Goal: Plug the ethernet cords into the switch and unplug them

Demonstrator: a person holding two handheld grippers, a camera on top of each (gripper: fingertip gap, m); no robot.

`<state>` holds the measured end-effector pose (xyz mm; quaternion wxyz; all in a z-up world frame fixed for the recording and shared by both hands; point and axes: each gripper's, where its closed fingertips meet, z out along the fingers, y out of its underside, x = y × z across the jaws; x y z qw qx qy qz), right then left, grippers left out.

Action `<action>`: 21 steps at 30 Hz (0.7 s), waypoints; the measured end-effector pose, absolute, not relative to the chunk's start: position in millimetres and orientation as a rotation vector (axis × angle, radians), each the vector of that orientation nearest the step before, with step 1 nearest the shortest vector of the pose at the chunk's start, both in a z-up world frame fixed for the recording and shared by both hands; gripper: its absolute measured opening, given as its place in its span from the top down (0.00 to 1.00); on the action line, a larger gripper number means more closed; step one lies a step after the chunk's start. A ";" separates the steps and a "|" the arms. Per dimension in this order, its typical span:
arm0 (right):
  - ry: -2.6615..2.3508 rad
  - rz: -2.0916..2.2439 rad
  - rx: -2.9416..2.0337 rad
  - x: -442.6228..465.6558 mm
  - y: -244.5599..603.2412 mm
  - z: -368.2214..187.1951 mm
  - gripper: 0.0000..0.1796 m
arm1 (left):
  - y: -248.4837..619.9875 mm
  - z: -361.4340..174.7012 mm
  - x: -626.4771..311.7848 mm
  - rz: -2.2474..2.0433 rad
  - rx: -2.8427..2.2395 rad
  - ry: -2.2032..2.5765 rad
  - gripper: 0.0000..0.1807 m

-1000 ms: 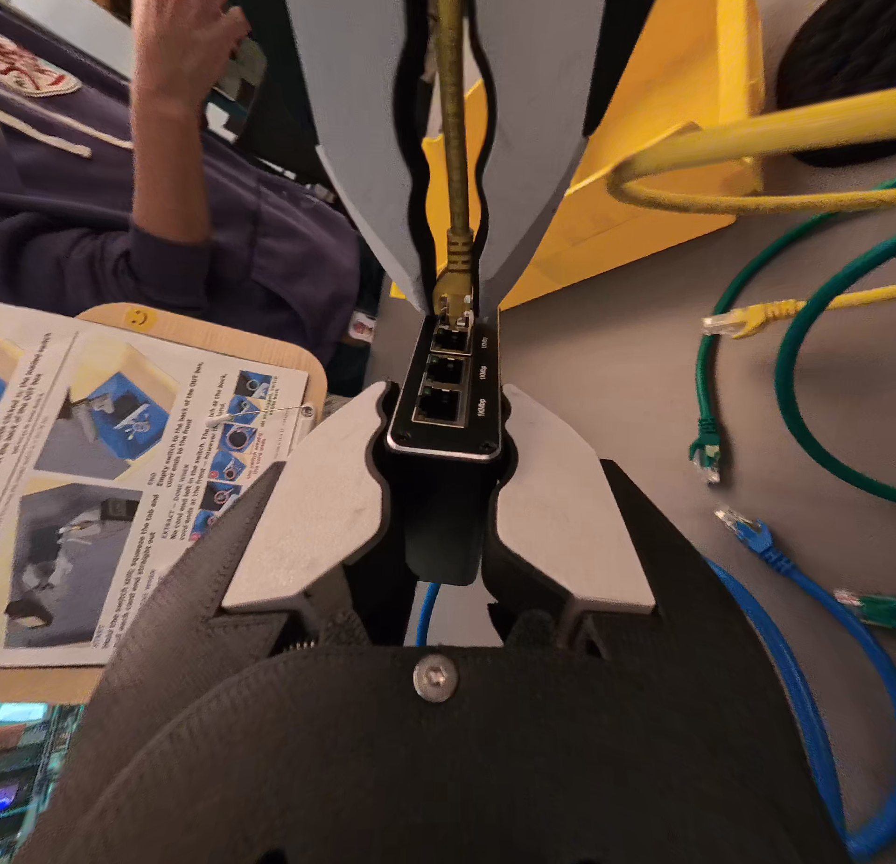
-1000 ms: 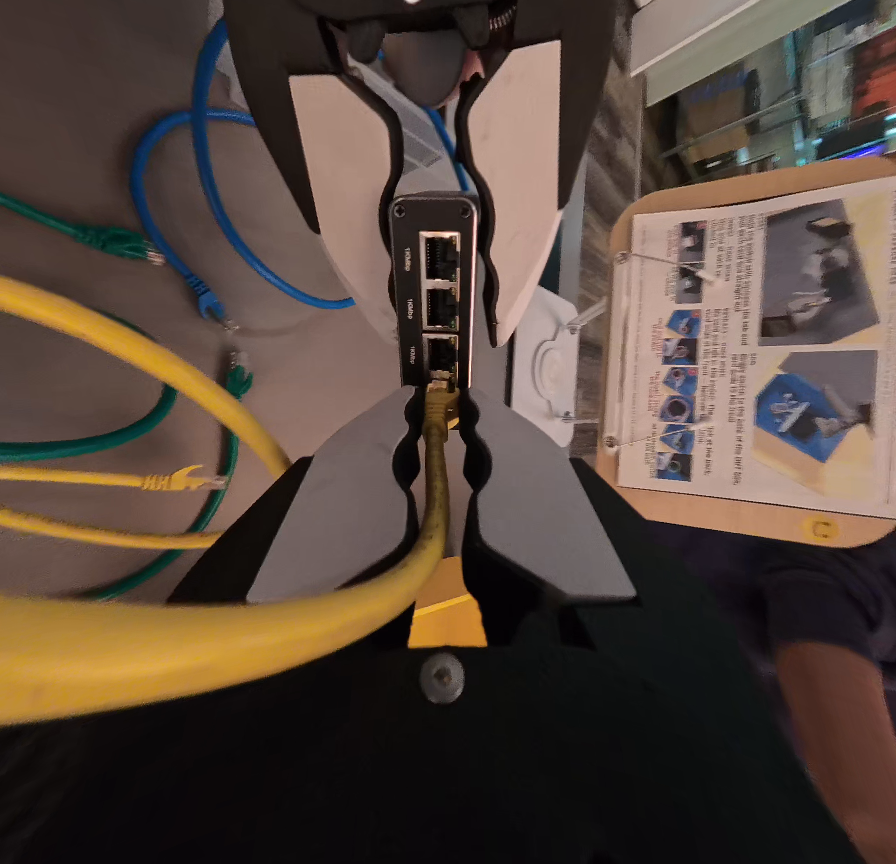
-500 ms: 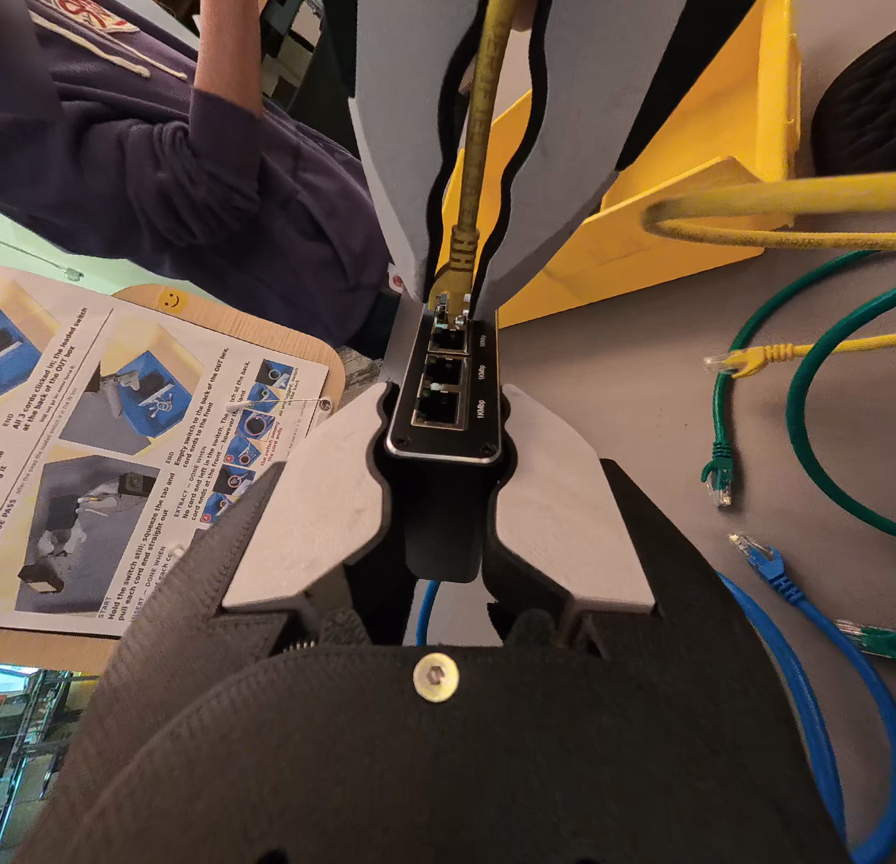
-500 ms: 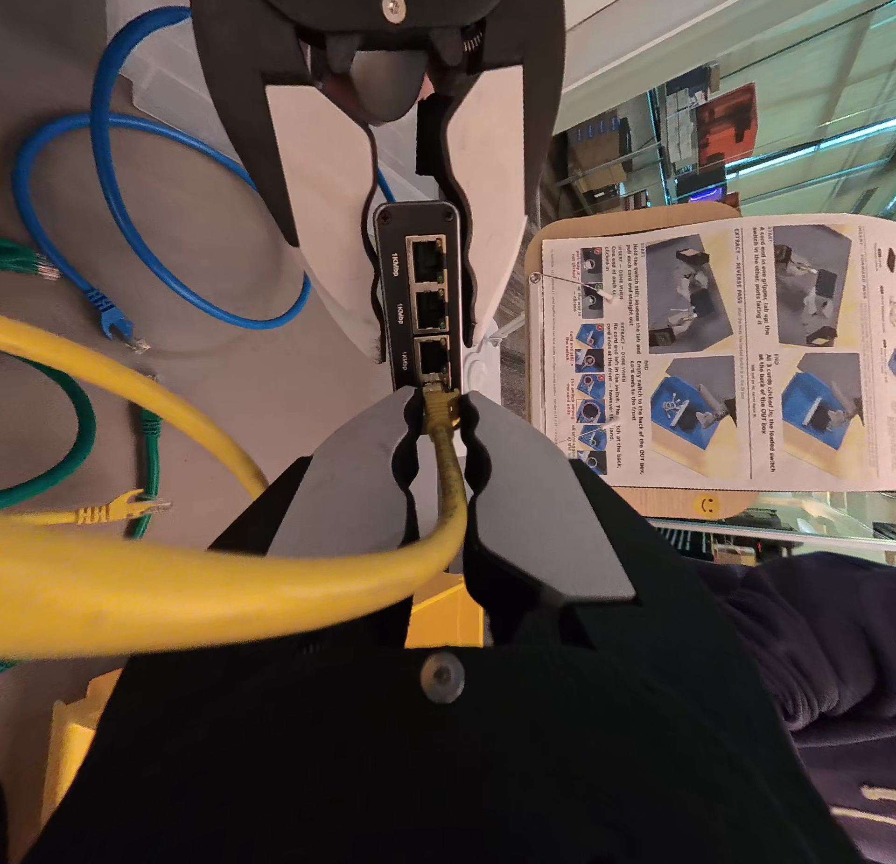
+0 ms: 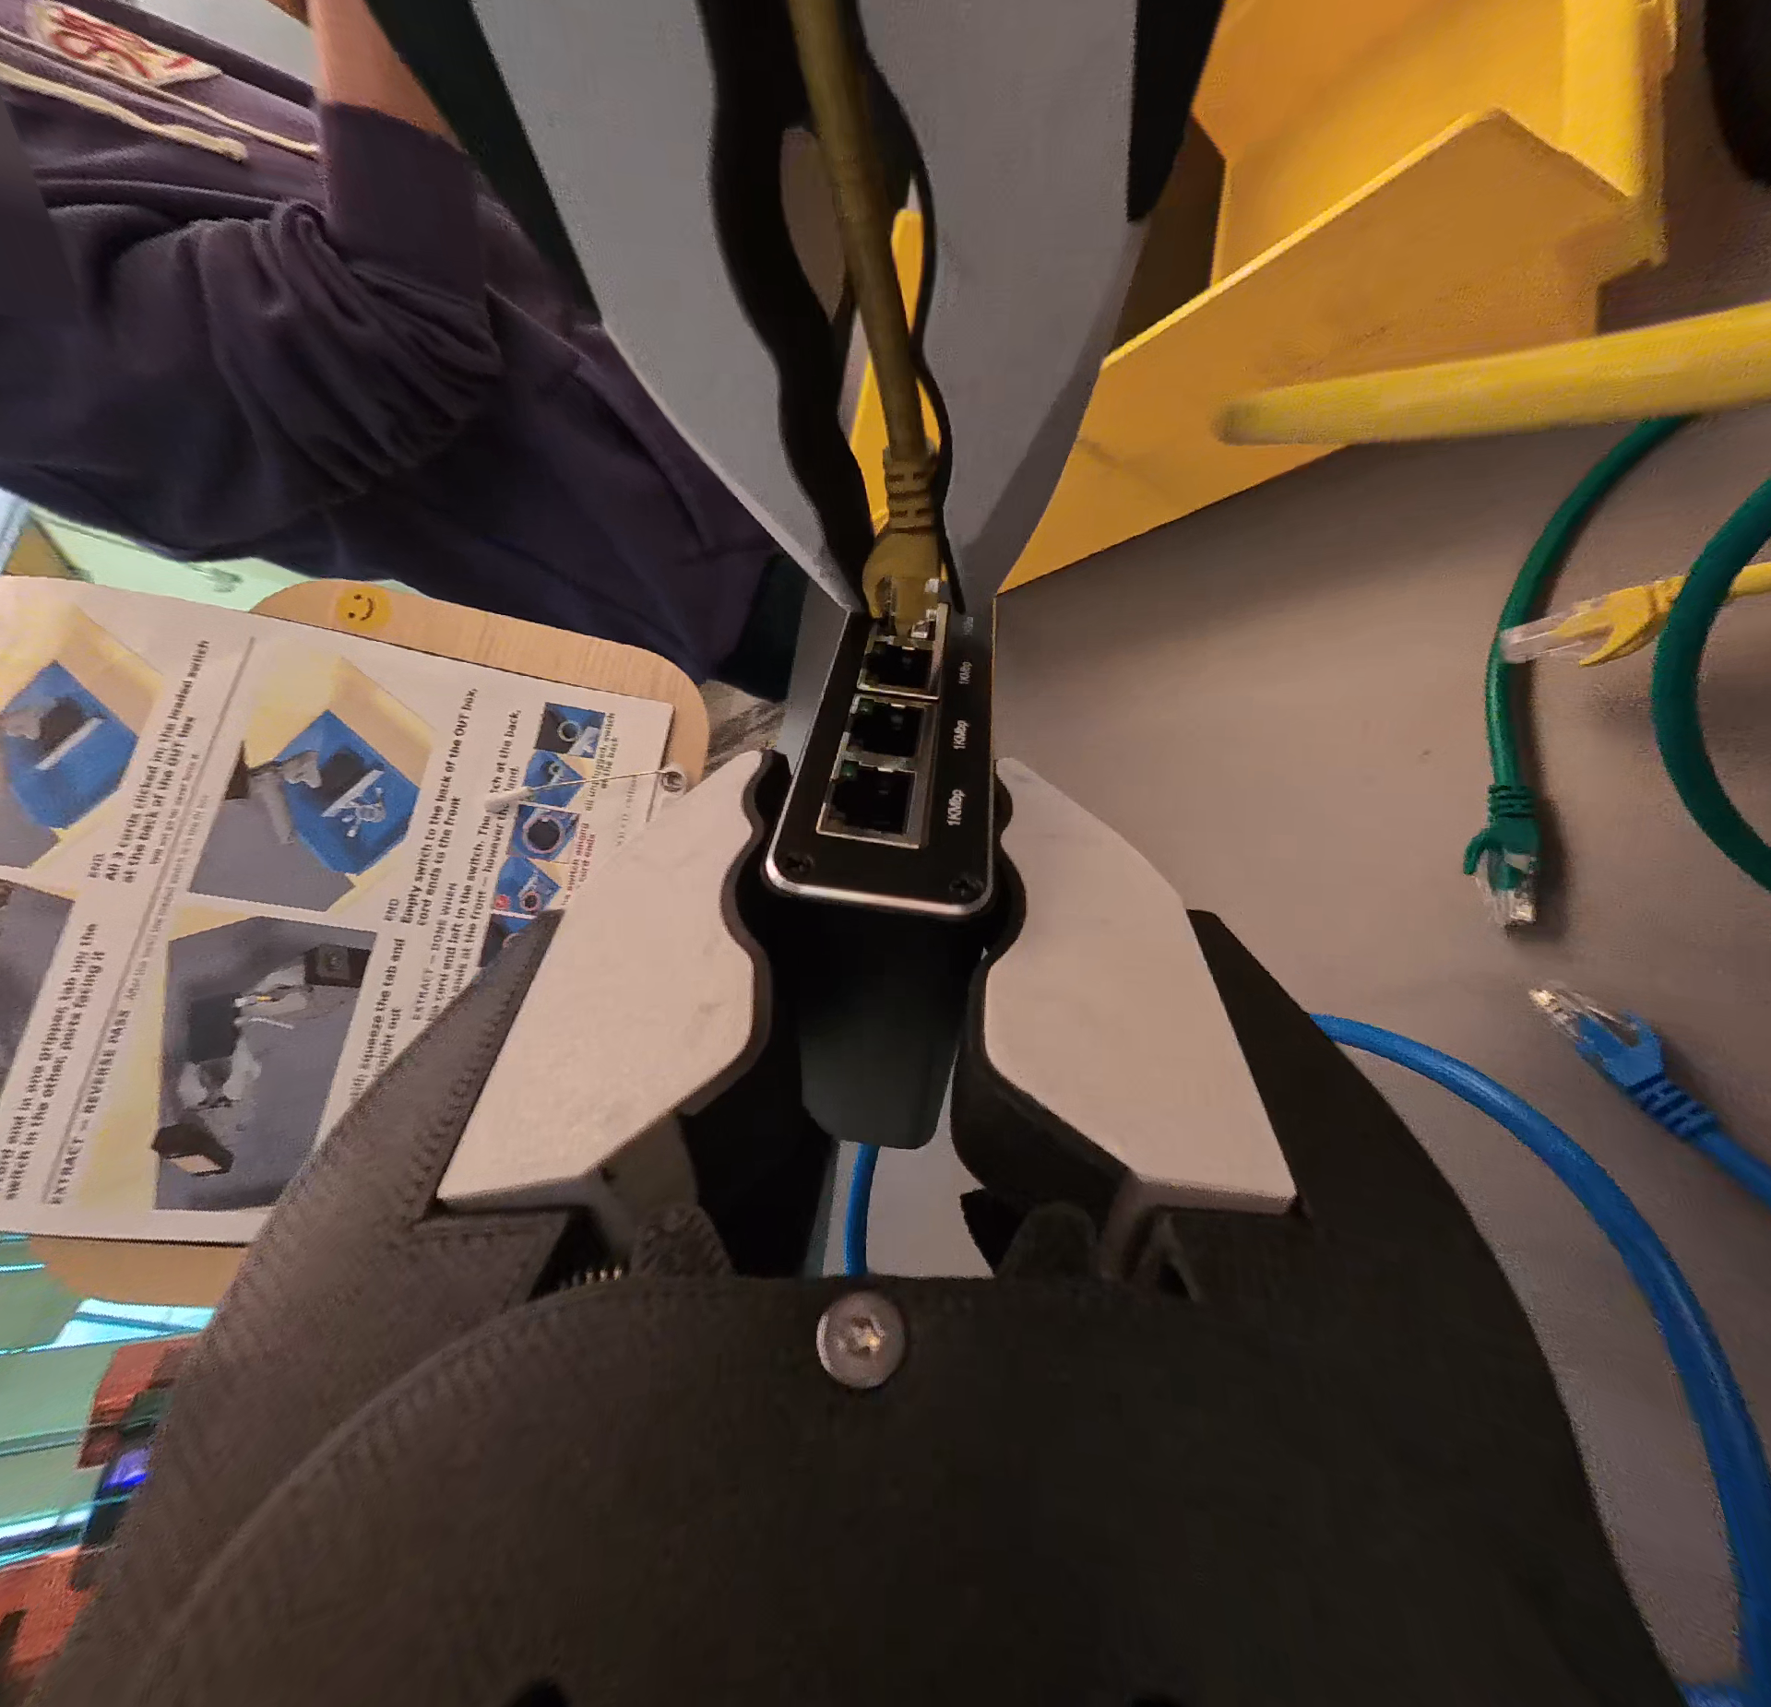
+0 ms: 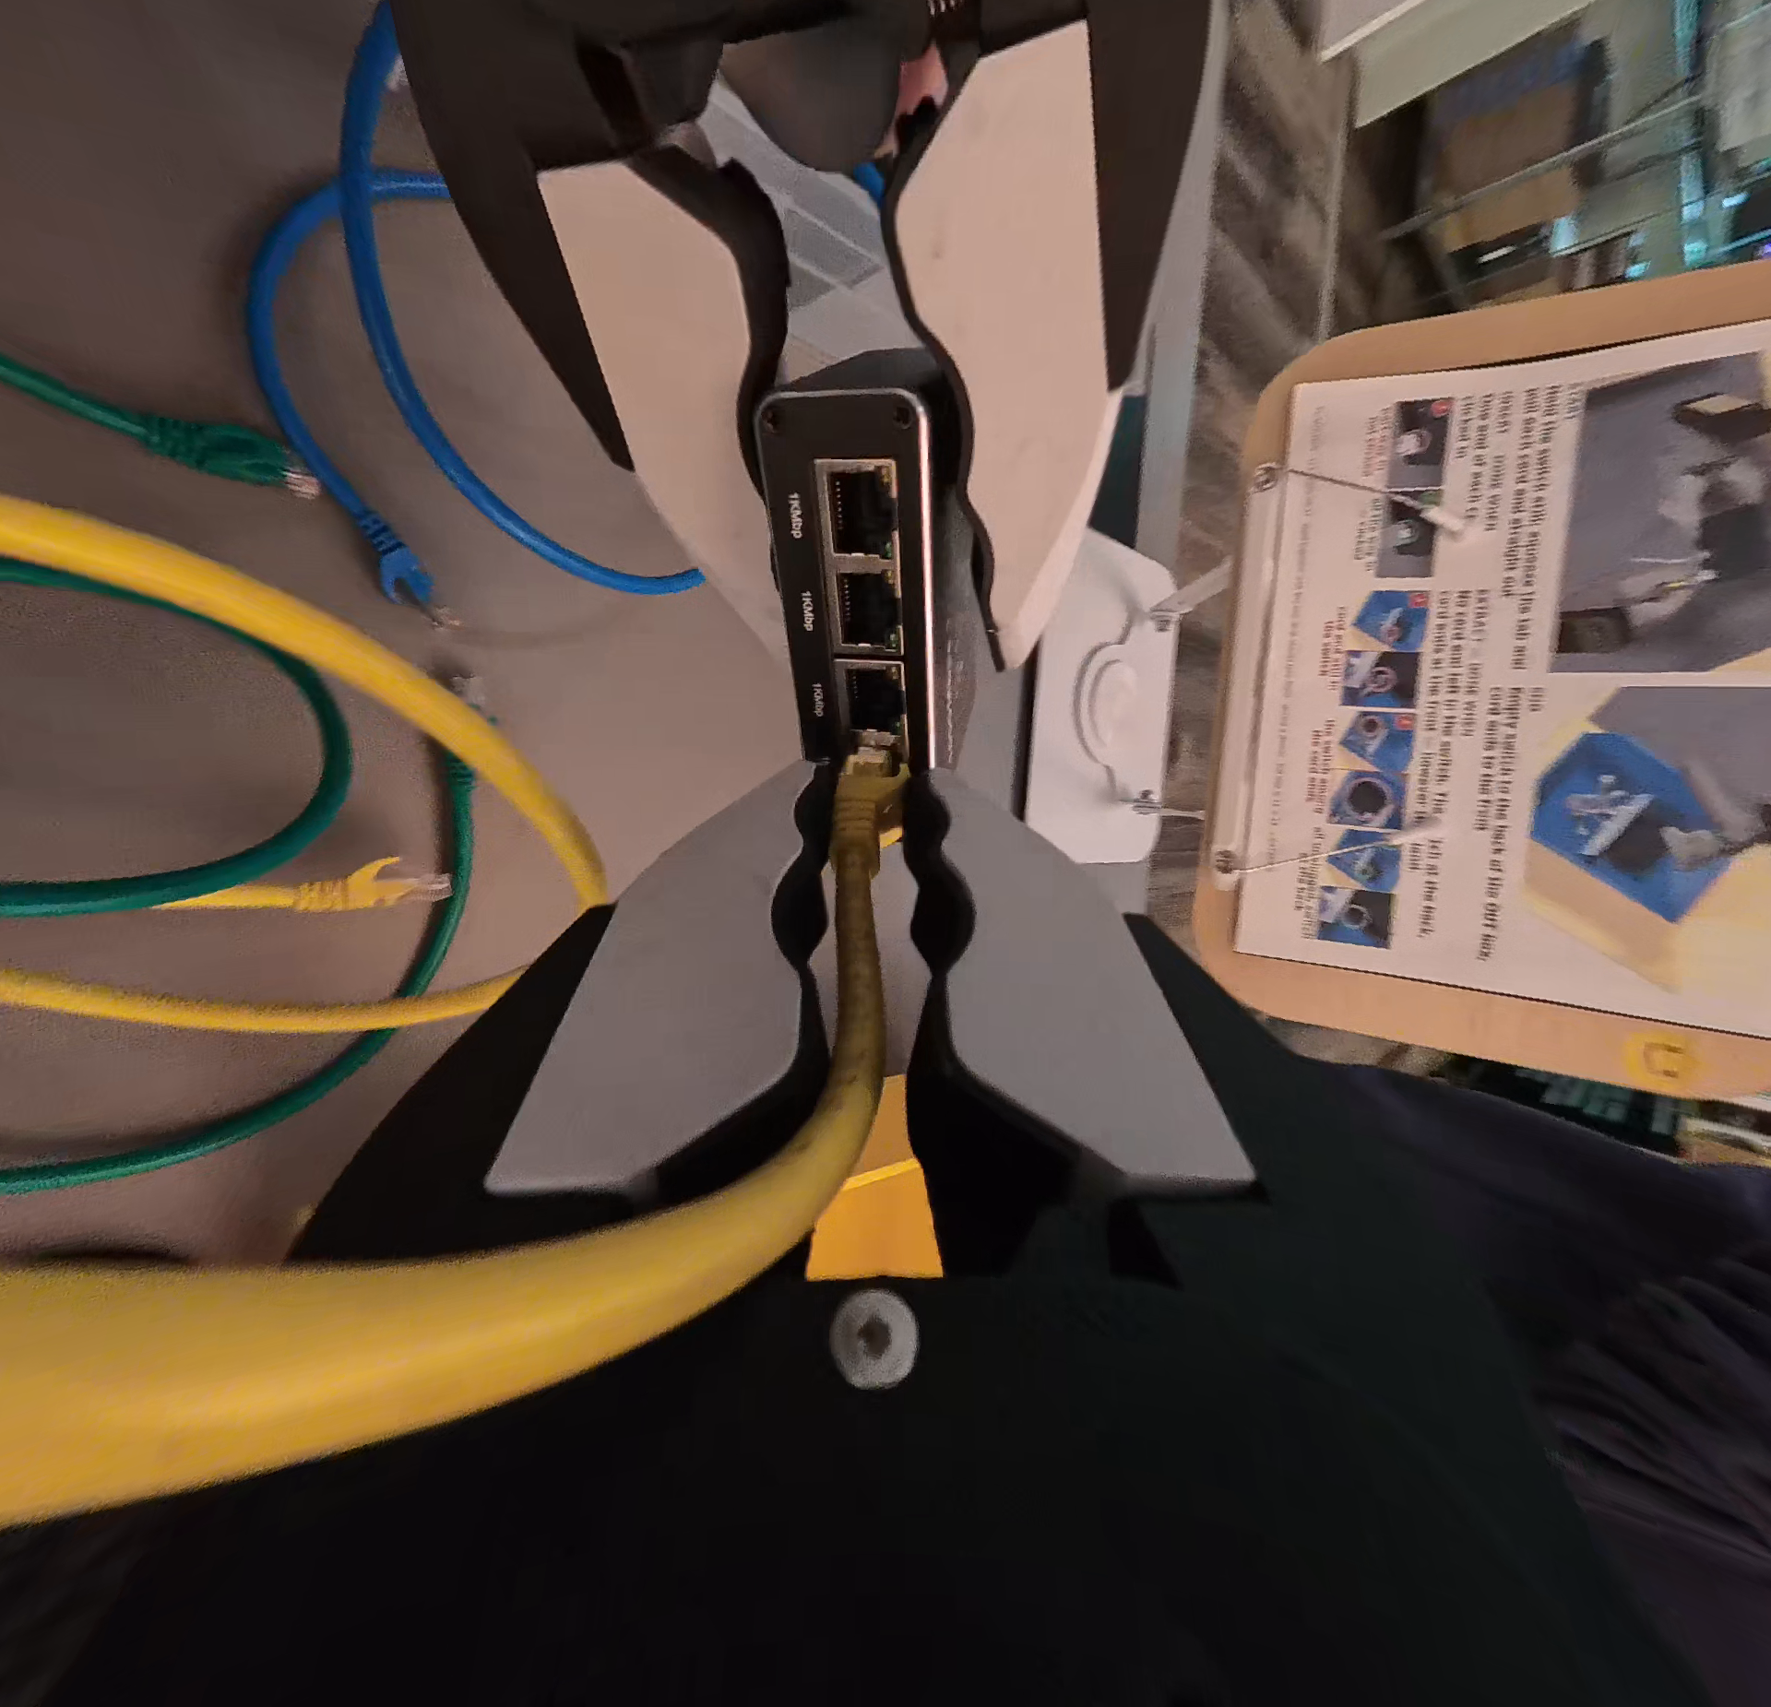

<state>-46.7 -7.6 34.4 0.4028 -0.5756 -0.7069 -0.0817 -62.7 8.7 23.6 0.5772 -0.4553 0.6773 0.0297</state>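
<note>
My left gripper (image 5: 877, 789) is shut on a black ethernet switch (image 5: 886, 751) with three ports facing up toward the other gripper. My right gripper (image 6: 867, 784) is shut on a yellow ethernet cord (image 6: 858, 914) just behind its plug (image 6: 870, 770). The plug's tip sits at the edge of the switch's (image 6: 853, 569) nearest port; the other two ports are empty. In the left wrist view the right gripper (image 5: 901, 597) comes down from the top with the yellow plug (image 5: 901, 559) at the far port.
Loose green (image 5: 1505, 827), blue (image 5: 1620, 1057) and yellow (image 5: 1591, 631) cord ends lie on the grey table. A yellow bin (image 5: 1390, 224) stands behind. An instruction sheet on a wooden clipboard (image 6: 1533, 703) lies at the table edge. A person in a dark sleeve (image 5: 287, 320) is beside it. My left and right fingertips are right by each other.
Both grippers have swung together with the switch and cord, so the background shifted. The yellow plug stays at the mouth of the end port, still gripped.
</note>
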 end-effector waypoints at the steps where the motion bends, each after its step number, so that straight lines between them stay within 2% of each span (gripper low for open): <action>1: -1.802 -0.180 -1.487 -46.4 -7.4 31.9 0.92 | 9.3 21.3 -62.8 0.065 -1.082 1.596 0.79; 18: -1.866 -0.119 -1.572 -33.8 -25.8 23.4 0.94 | -4.9 9.9 -49.8 0.018 -1.061 1.659 0.79; 19: -1.868 -0.076 -1.588 -33.3 -32.4 24.5 0.94 | 4.7 9.8 -53.4 0.084 -1.083 1.628 0.79; 20: -1.927 0.206 -1.590 -48.9 -65.0 21.3 0.92 | 40.0 19.4 -74.3 0.325 -1.157 1.486 0.80; 21: -1.963 0.181 -1.567 -49.5 -71.6 13.3 0.95 | 59.0 24.9 -92.2 0.376 -1.214 1.425 0.80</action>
